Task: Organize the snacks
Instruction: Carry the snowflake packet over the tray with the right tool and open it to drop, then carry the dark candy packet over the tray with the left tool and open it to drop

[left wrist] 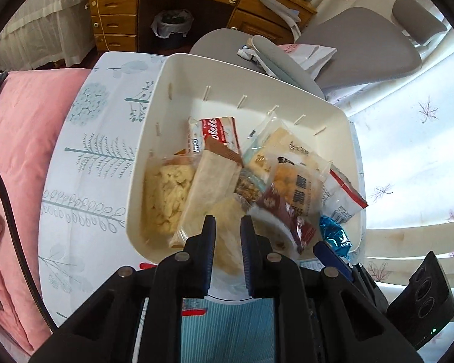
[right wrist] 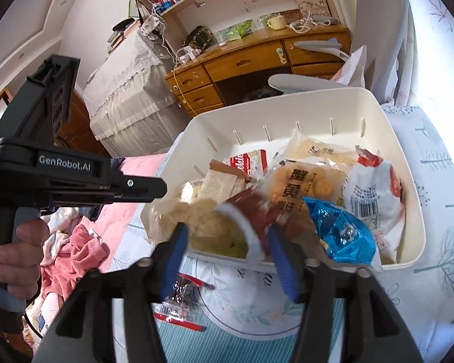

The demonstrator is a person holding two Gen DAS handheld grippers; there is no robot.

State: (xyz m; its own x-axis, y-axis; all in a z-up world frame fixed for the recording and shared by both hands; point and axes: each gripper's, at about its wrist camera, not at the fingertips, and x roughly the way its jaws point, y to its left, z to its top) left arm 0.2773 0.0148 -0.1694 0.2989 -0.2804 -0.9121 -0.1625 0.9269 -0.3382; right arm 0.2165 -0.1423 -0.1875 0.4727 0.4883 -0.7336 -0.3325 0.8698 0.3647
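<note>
Holding crinkled snack packets [right wrist: 305,193] | white bin [right wrist: 287,106] heaped, mixed colours

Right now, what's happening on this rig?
A person with two handheld grippers is sorting snack packets into a white bin on a bed. The right gripper is open over a blurred red-and-white packet at the bin's near edge. The left gripper is shut and empty. A red-trimmed packet lies outside the bin.

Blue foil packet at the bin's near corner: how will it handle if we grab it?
The blue foil packet looks crinkled and puffy, so probably floppy and light, deforming under a pinch. Its glossy film may be slippery. It leans on the white bin rim, so a nudge could tip it out.
</note>
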